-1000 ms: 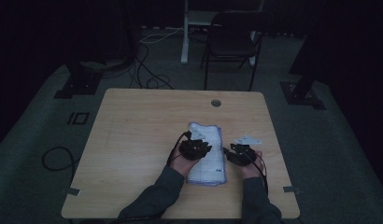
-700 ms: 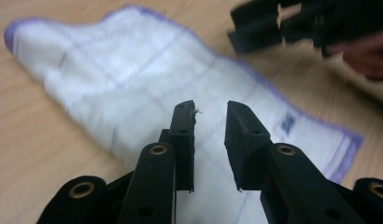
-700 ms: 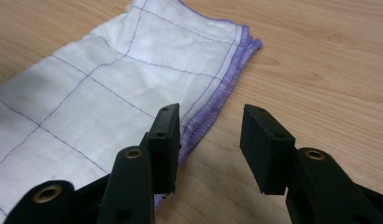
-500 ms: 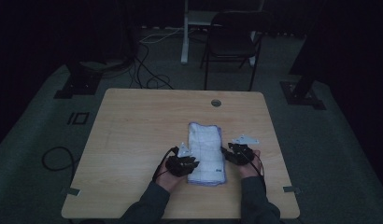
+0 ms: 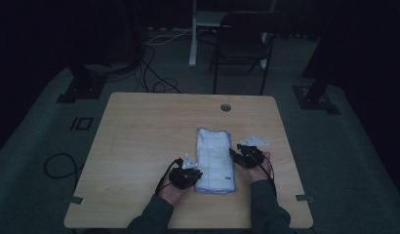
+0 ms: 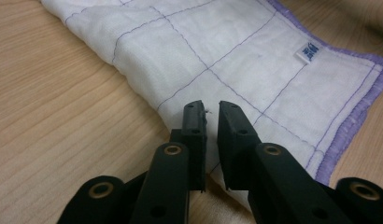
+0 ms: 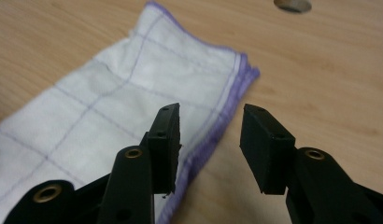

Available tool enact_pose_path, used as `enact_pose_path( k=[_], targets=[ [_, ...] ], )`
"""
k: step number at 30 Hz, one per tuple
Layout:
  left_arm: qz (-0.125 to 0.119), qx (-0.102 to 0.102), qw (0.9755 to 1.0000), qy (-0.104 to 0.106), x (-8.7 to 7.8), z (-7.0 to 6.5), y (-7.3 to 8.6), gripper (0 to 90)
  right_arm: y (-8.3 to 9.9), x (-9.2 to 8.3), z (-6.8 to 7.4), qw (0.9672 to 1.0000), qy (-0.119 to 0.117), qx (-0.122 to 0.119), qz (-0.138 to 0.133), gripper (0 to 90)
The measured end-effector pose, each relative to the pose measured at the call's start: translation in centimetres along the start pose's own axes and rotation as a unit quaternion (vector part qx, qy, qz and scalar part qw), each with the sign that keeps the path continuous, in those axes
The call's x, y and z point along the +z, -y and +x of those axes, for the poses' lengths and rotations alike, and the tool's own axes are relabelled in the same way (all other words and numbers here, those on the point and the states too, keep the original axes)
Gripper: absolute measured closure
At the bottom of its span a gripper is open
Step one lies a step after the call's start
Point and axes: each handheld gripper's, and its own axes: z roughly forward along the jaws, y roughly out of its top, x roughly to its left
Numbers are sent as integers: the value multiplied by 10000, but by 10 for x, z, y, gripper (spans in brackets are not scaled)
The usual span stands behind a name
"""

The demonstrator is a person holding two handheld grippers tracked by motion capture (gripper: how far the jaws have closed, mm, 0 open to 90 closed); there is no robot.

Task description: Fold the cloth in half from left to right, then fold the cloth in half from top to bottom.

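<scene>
Currently a folded white cloth [image 5: 215, 161] with purple stitching and a purple hem lies on the wooden table [image 5: 139, 141], near the front edge and right of centre, long axis running away from the person. A small printed label [image 6: 312, 50] sits near one hemmed corner.

Left gripper [image 5: 189, 174]: at the cloth's near left edge. Its jaws have just been closing and now stand almost together, a narrow slit between them, right over the folded edge. A wisp of fibre shows at the tips in the left gripper view. Whether any layer is truly pinched I cannot tell; the tips look to rest on the fabric, not round it.

Right gripper [image 5: 246, 156]: at the cloth's right edge, jaws spread about halfway. In the right gripper view the left jaw is over the hem [image 7: 227, 116] and the right jaw over bare wood, so the edge lies between them but no pad presses on it.

Judgement: step in hand is taking hold of both long edges for a fold or lift.

- Left: get the lower jaw under the full stack before closing, or a single layer peels off.
- Right: lower until the jaw slides beneath the hem, then close.
- Lift both together and level, so the folds stay aligned.
</scene>
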Motion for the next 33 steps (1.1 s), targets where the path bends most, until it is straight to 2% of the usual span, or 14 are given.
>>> enact_pose_path(
  k=[12, 20, 33],
  targets=[
    [-6, -38, 10000, 5, -1, 2, 4, 892, -18, 11, 3, 10000, -41, -62, -27, 575],
    [-31, -59, 10000, 9, -3, 3, 8, 894, -26, 26, -2, 9999, -39, 114, -23, 571],
    [-54, -102, 9999, 35, -5, 4, 10, 882, -35, 46, -14, 9995, 141, 278, 88, 602]
  ],
)
